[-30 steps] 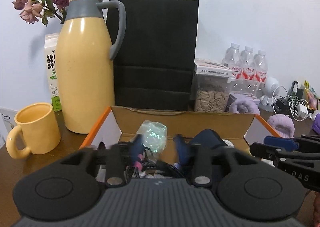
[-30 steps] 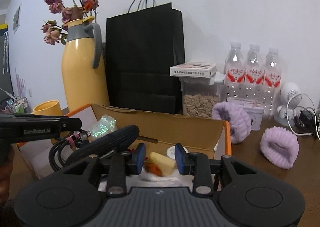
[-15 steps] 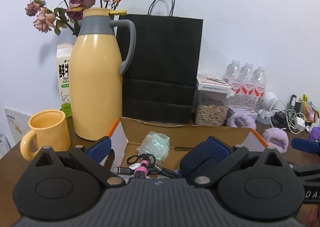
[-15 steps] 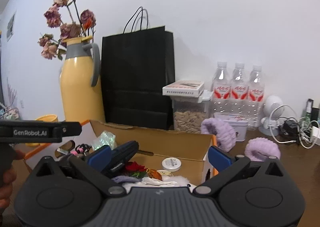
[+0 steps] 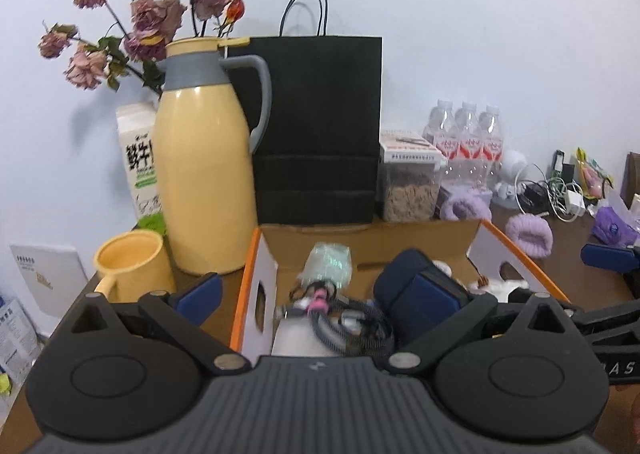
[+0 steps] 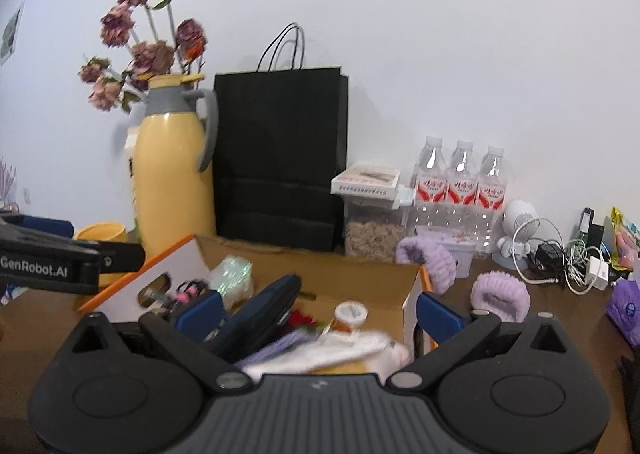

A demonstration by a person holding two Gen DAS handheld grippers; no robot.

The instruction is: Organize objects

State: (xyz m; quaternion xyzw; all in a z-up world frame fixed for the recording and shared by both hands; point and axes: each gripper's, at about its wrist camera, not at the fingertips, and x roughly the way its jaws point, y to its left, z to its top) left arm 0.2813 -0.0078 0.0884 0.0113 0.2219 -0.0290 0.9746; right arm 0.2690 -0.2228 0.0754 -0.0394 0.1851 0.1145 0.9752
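A: Both sets of jaws went from nearly closed 1 s ago to spread wide now, and both rigs pulled up and back from the box. L gripper (image 5: 316,296) released, nothing between its pads (image 5: 198,293). R gripper (image 6: 318,312) same, wide apart, empty.

B: So whatever they carried is dropped?

A: Looks like it, judging by the lay. Cable bundle w/ pink tie (image 5: 320,296) now lies inside the cardboard box (image 5: 472,232), near-left part, just under the L rig. Navy case (image 5: 416,286) sits to its right, leaning. Iridescent wrapped item (image 5: 328,258) further back by the far wall.

B: R side?

A: White cloth (image 6: 340,348) in near part of box, blurred. Small round tape roll (image 6: 351,311) beyond it. Can't tell exactly what R let go of.

B: Outside the box?

A: Two purple headbands (image 6: 498,294) on the table right of it, yellow mug (image 5: 130,262) and thermos (image 5: 200,182) left-far. Prob. next pick is a headband, just a guess.
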